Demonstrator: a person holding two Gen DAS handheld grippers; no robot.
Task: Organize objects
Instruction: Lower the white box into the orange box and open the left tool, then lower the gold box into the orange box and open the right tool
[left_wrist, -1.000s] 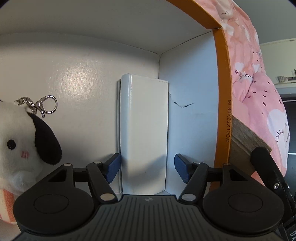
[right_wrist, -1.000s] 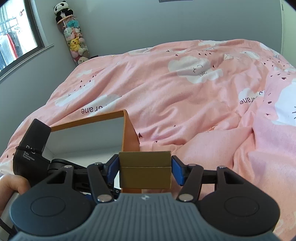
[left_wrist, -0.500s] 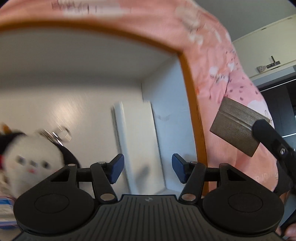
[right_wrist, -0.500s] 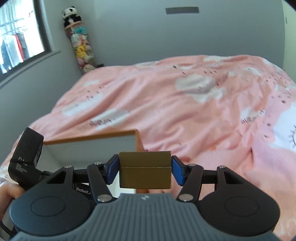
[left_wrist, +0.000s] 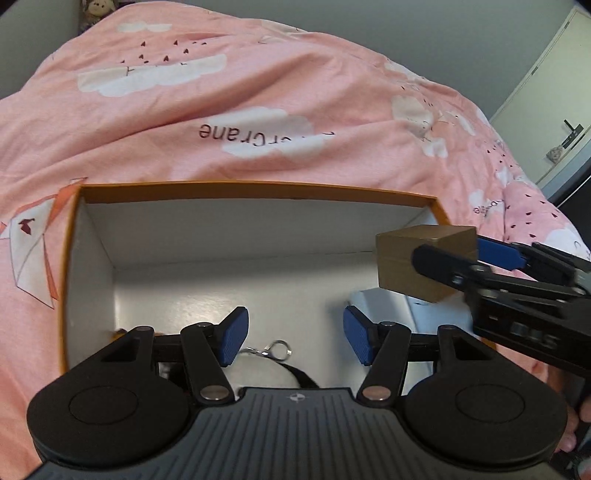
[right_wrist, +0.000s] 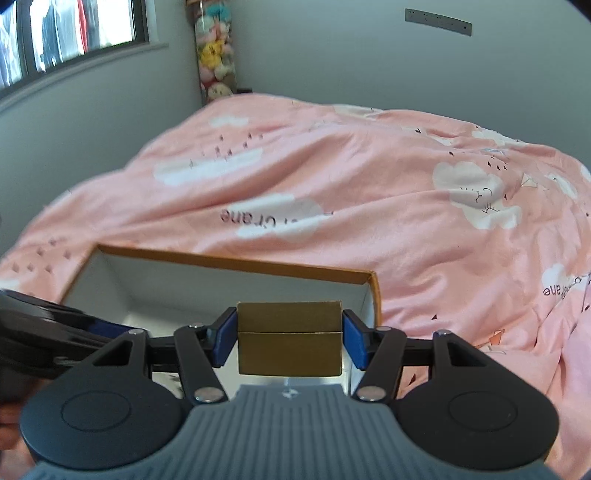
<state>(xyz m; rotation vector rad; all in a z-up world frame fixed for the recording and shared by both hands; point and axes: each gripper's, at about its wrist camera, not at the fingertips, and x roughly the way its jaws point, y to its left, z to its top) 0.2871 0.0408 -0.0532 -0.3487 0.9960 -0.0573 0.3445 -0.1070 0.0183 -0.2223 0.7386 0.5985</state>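
Observation:
An orange box with a white inside (left_wrist: 258, 192) lies on the pink bed; it also shows in the right wrist view (right_wrist: 236, 263). My right gripper (right_wrist: 289, 336) is shut on a small gold box (right_wrist: 289, 338), held above the orange box's right end; the gold box shows from the left wrist too (left_wrist: 410, 264). My left gripper (left_wrist: 295, 339) is open and empty above the orange box. Below it a plush toy's metal clasp (left_wrist: 271, 349) and white top (left_wrist: 258, 373) show. A white flat box (left_wrist: 384, 306) lies at the right inside.
The pink quilt with white clouds (right_wrist: 332, 192) surrounds the orange box. A tube of plush toys (right_wrist: 216, 62) stands in the far corner by a window (right_wrist: 74, 33). A door or cupboard (left_wrist: 554, 122) is at the far right.
My left gripper has pulled up and back out of the orange box, so its whole rim now shows. My right gripper has carried the gold box over the orange box's right end.

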